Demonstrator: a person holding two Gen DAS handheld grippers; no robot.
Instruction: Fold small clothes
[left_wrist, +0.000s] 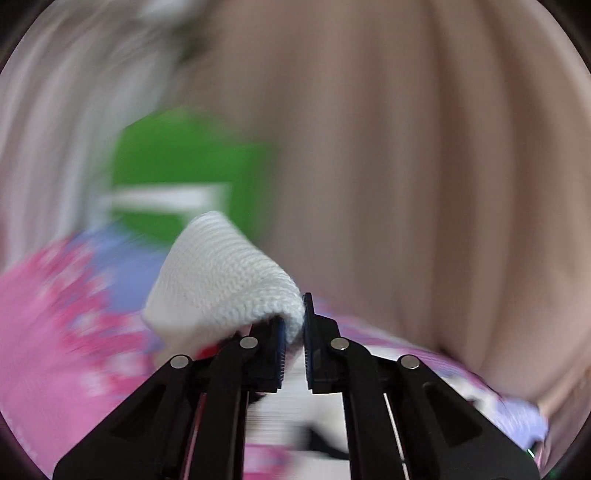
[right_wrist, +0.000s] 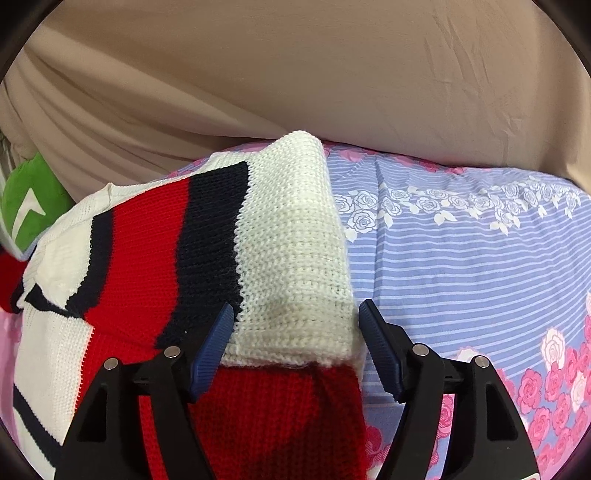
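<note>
A small knit sweater (right_wrist: 155, 258) with white, red and navy stripes lies on the flowered bedsheet (right_wrist: 461, 258). Its white folded part runs up the middle of the right wrist view. My right gripper (right_wrist: 296, 304) stands open around that white part's near end, with the blue pads (right_wrist: 376, 343) on either side and not pressing. In the blurred left wrist view, my left gripper (left_wrist: 293, 317) is shut on a white knit fold of the sweater (left_wrist: 221, 273), which bulges up to the left of the jaws.
The blue-striped bedsheet with pink roses stretches away to the right. Beige cloth (right_wrist: 295, 74) rises behind the bed. A green cushion with a white mark (right_wrist: 29, 206) sits at the far left, and shows as a green blur (left_wrist: 177, 162) in the left wrist view.
</note>
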